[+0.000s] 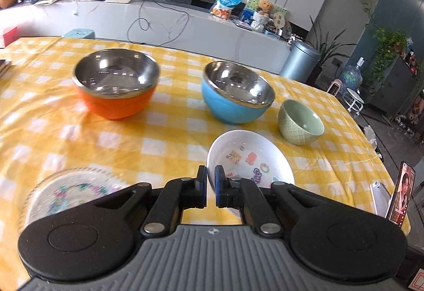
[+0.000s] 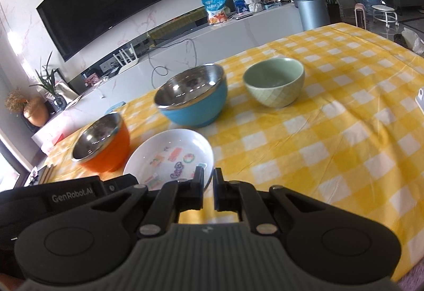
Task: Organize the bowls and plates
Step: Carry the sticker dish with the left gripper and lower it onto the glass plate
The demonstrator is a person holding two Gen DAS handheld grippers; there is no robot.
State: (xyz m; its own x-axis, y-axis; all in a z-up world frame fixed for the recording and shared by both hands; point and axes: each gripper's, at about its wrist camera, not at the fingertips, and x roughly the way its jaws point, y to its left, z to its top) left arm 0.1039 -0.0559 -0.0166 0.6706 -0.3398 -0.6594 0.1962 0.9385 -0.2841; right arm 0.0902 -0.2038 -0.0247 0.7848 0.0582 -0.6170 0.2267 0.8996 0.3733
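A white bowl (image 1: 251, 158) with cartoon pictures inside is held at its rim by both grippers. My left gripper (image 1: 211, 181) is shut on the near left edge of the rim. My right gripper (image 2: 208, 179) is shut on the right edge of the same white bowl (image 2: 169, 155). Behind it stand an orange steel-lined bowl (image 1: 116, 102), a blue steel-lined bowl (image 1: 228, 108) and a small green bowl (image 1: 300, 122). A patterned glass plate (image 1: 71, 193) lies at the near left, partly hidden by the left gripper's body.
A yellow checked cloth (image 1: 79, 142) covers the table. A phone (image 1: 402, 193) stands upright at the table's right edge. In the right wrist view the orange bowl (image 2: 106, 155), blue bowl (image 2: 196, 110) and green bowl (image 2: 275, 84) stand in a row.
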